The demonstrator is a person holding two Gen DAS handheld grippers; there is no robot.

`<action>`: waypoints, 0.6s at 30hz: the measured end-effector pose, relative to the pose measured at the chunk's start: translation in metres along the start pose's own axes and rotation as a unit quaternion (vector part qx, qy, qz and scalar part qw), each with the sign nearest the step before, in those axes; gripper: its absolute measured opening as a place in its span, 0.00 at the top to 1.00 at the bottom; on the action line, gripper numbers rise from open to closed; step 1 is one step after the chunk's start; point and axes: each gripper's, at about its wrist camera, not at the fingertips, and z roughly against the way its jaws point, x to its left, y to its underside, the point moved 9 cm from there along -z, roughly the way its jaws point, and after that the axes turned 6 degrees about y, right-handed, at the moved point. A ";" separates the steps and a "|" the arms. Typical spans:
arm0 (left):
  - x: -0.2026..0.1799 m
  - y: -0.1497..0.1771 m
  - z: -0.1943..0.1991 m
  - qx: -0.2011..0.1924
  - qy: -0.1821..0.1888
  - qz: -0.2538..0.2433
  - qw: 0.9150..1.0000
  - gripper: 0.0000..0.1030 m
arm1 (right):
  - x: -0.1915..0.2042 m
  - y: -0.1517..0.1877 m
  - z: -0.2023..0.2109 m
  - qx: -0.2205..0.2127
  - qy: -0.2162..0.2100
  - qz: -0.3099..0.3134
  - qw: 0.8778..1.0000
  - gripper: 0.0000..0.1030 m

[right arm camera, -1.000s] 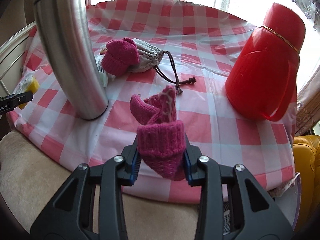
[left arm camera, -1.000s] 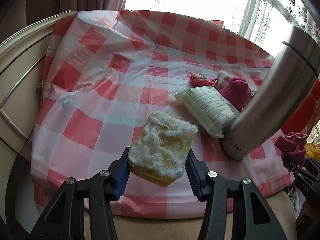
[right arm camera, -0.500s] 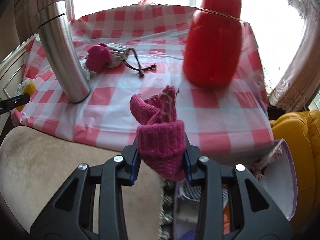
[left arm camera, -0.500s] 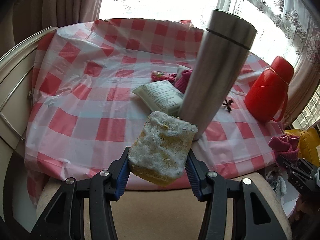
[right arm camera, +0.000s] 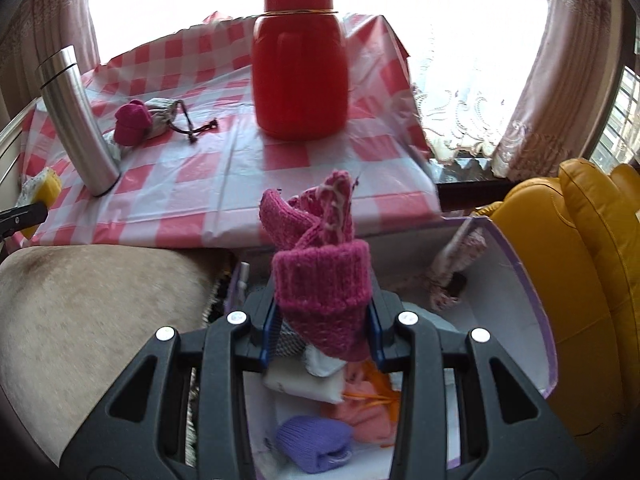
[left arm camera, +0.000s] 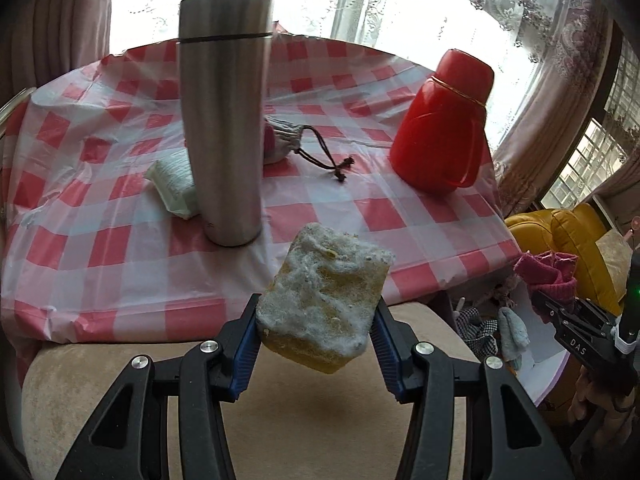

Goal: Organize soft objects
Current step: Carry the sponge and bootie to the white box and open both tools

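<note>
My left gripper (left arm camera: 314, 350) is shut on a yellow sponge (left arm camera: 324, 300) with a white fuzzy top, held over a beige cushion (left arm camera: 120, 364) in front of the table. My right gripper (right arm camera: 320, 338) is shut on a pink knitted sock (right arm camera: 320, 284), which hangs above an open white box (right arm camera: 500, 300) with a purple rim. The box holds several soft items, among them a purple knit piece (right arm camera: 314, 442) and an orange one (right arm camera: 368, 408). In the left wrist view the right gripper with the sock (left arm camera: 548, 274) shows at the right edge. Another pink sock (right arm camera: 130, 122) and a grey drawstring pouch (right arm camera: 164, 114) lie on the table.
A tall steel flask (left arm camera: 224, 120) and a red jug (left arm camera: 440, 128) stand on the red-and-white checked tablecloth (left arm camera: 100, 200). A white packet (left arm camera: 174, 184) lies behind the flask. A yellow leather seat (right arm camera: 580, 260) is right of the box. Curtains and a bright window lie behind.
Both grippers have swung to the right and back from the table, each keeping its load. The box has come into view under the sock; the sponge now hangs over the cushion.
</note>
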 end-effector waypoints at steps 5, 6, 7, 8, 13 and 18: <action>-0.047 0.013 -0.008 0.012 0.028 -0.034 0.999 0.49 | -0.032 0.015 0.000 0.009 0.018 -0.016 1.000 0.60; -0.058 0.016 -0.010 0.016 0.035 -0.042 0.998 0.49 | -0.037 0.018 0.000 0.011 0.020 -0.019 1.000 0.60; -0.069 0.019 -0.013 0.020 0.042 -0.052 0.998 0.49 | -0.044 0.021 0.000 0.012 0.025 -0.024 0.999 0.59; -0.079 0.021 -0.015 0.024 0.047 -0.061 0.997 0.49 | -0.050 0.023 0.000 0.013 0.029 -0.028 0.999 0.59; -0.122 0.037 -0.024 0.045 0.080 -0.098 0.991 0.49 | -0.076 0.037 0.002 0.019 0.039 -0.047 0.998 0.57; -0.156 0.050 -0.030 0.061 0.107 -0.123 0.985 0.49 | -0.092 0.045 0.001 0.025 0.050 -0.064 0.996 0.47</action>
